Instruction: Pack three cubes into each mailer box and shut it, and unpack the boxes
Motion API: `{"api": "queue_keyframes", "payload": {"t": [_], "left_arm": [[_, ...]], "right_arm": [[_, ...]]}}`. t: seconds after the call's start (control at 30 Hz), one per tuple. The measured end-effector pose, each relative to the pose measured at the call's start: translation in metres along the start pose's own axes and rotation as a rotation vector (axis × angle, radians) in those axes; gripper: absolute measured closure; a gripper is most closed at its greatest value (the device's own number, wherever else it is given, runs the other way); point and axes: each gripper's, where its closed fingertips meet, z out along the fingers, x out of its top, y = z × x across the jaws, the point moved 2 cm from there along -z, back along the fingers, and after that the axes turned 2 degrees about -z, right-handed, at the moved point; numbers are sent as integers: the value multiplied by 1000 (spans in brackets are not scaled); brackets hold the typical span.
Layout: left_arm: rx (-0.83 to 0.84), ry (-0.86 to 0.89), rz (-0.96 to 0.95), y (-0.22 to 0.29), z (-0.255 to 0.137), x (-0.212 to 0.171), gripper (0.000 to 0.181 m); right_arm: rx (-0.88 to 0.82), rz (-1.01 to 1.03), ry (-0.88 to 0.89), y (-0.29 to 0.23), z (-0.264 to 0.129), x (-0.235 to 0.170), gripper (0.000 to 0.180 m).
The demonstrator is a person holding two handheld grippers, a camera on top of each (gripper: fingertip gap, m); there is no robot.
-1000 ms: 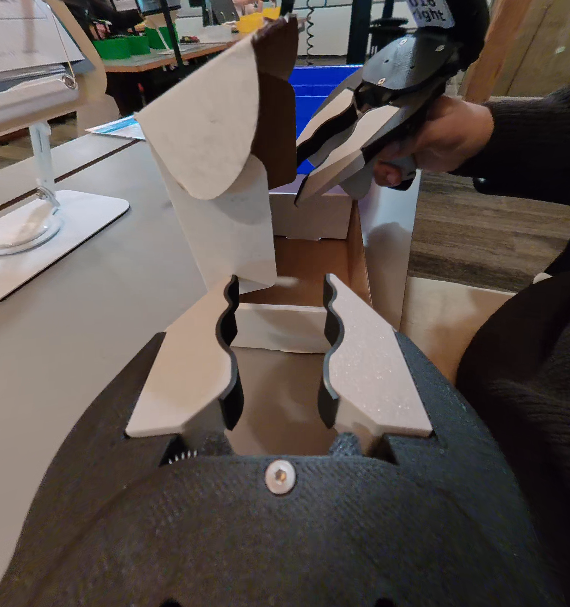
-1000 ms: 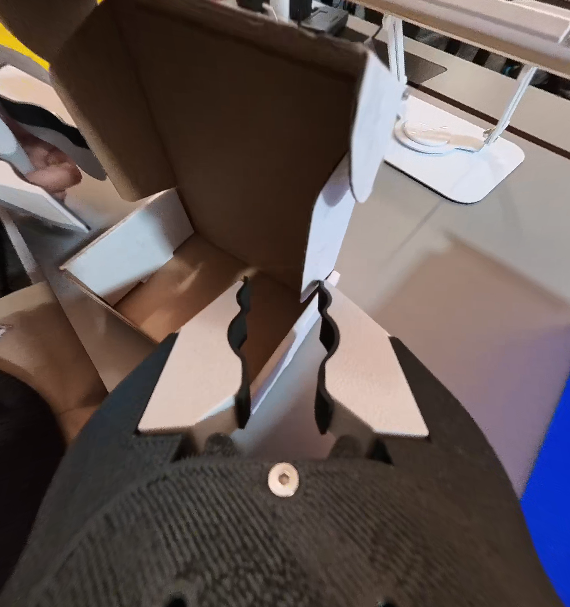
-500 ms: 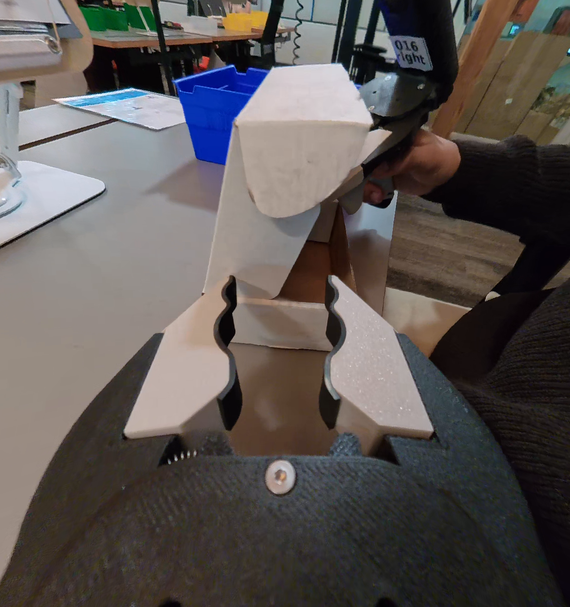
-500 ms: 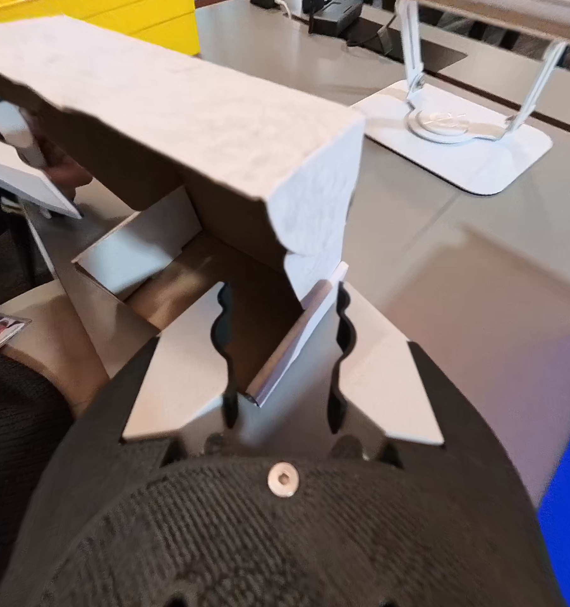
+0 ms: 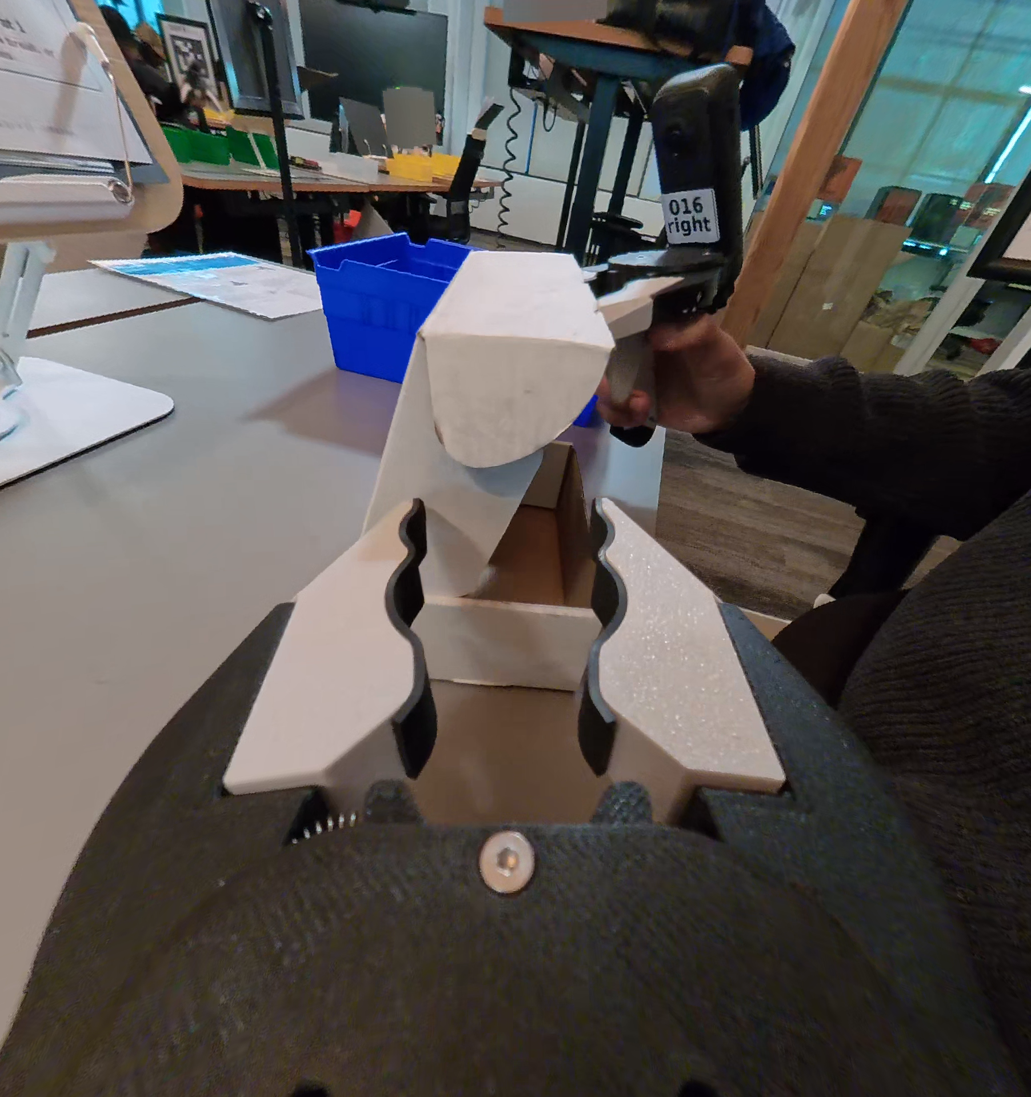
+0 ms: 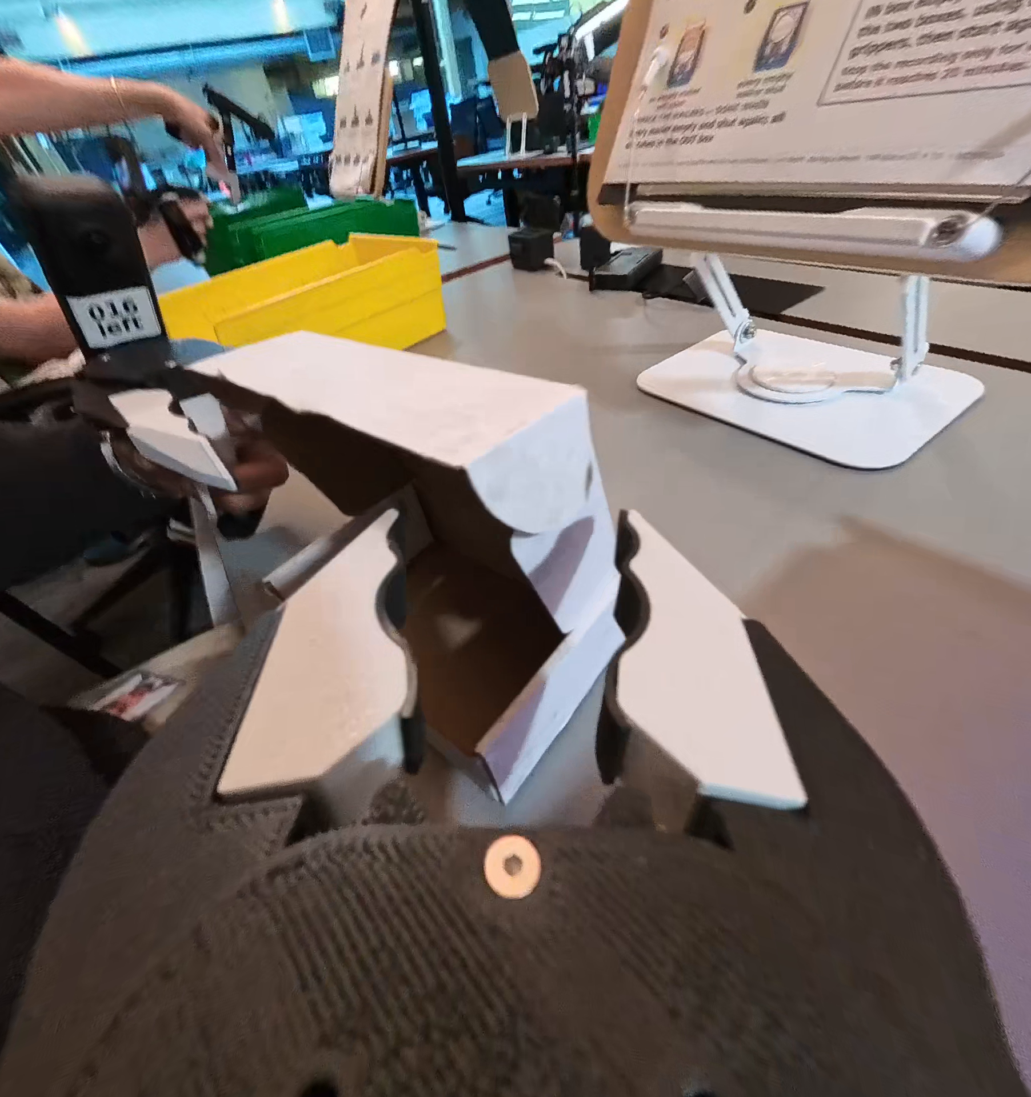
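- A second ago the lid (image 5: 516, 332) of the white mailer box (image 5: 504, 644) stood nearly upright with its brown inside showing; now it is folded over the open tray, its rounded side flap (image 5: 501, 415) hanging down toward the tray.
- The right gripper (image 6: 510, 647) was beside the raised lid then; now, seen from the left wrist view, it sits behind the lid's top edge, and its own view has the box's near corner between its fingers.
- The left gripper (image 5: 507, 623) has barely shifted: its fingers stay apart, with the box's short end wall just in front of them and nothing held.
- The right gripper's fingers are also apart, one on each side of the box corner, not clamped on it.
- Counted: one mailer box, two grippers, each held in a hand, one blue bin (image 5: 382, 308), one yellow bin (image 6: 323, 297), one white stand (image 6: 810, 409) carrying an instruction board, one printed sheet (image 5: 216, 285). I can make out no cubes; the part of the tray on view is bare brown card.
- The box sits on a grey table (image 5: 145, 534) at its near edge, close to the person in a dark sleeve (image 5: 893, 433).
- Around it is an open workroom: more desks, green bins (image 6: 299, 222), monitors, a wooden post, glass walls, another person's arm far off.
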Motion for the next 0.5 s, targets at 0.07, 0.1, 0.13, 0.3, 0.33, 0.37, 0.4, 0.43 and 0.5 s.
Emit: {"api": "queue_keyframes", "payload": {"t": [0.07, 0.1, 0.13, 0.3, 0.33, 0.37, 0.4, 0.43, 0.5], "left_arm": [[-11, -3, -5, 3, 2, -1, 129], [-6, -4, -9, 2, 2, -1, 132], [2, -8, -10, 2, 3, -2, 137], [74, -36, -15, -5, 7, -5, 173], [71, -45, -23, -5, 7, -6, 178], [58, -50, -31, -4, 8, -7, 179], [50, -55, -40, -3, 9, -8, 179], [53, -63, -47, -3, 10, -9, 180], [71, -88, -48, -6, 11, -13, 181]], "right_arm": [[16, -32, -42, -6, 5, -6, 114], [15, -44, -58, -8, 7, -9, 114], [6, -53, -67, -9, 9, -10, 112], [24, 18, -58, -7, 9, -11, 111], [30, 42, -57, -6, 9, -12, 112], [36, 59, -59, -5, 9, -13, 112], [37, 69, -64, -4, 9, -14, 113], [34, 75, -78, -3, 9, -16, 114], [33, 72, -118, -3, 11, -23, 112]]}}
